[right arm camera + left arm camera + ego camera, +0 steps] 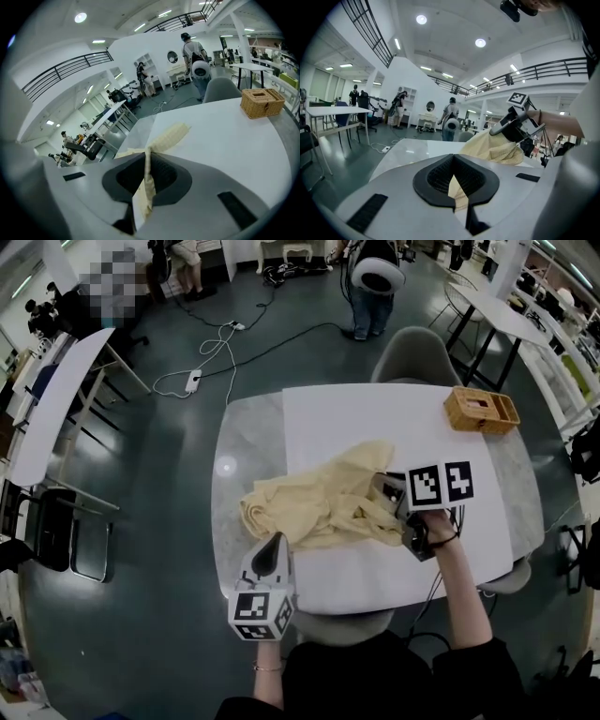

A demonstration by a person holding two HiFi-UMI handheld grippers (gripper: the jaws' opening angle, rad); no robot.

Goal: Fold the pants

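So the pants (pixel 319 507) are a cream-yellow heap sitting mid-frame in the head view, bunched up on the near edge of the white sheet (pixel 375 423) that covers most of the table (pixel 232 451). Nothing's flat yet, so I'd say the folding itself hasn't started and this is the shake-it-out stage.

The left tool (pixel 275 545), lower left of centre, has its jaws pressed together on a small wedge of the cloth. You can see the cream fabric poking out between them in the left gripper view. The right tool (pixel 377 487), right of centre, is clamped down on a thin strip of the same fabric, and its corner of the pants is held up off the table, with cloth draping down from it.

Handling-wise it looks like light, thin, floppy cotton-type stuff. No stiffness at all, so it sags and wrinkles wherever it isn't held, and a small pinch could slip out if you yank. I honestly can't tell from the heap which bit is waistband and which is leg. My guess is the best hold is two corners of the waistband or the two hems, pulled apart so it hangs straight, then laid down on the sheet.

The wicker box (pixel 481 410) in the upper right is well apart from the pants, so no worries there.
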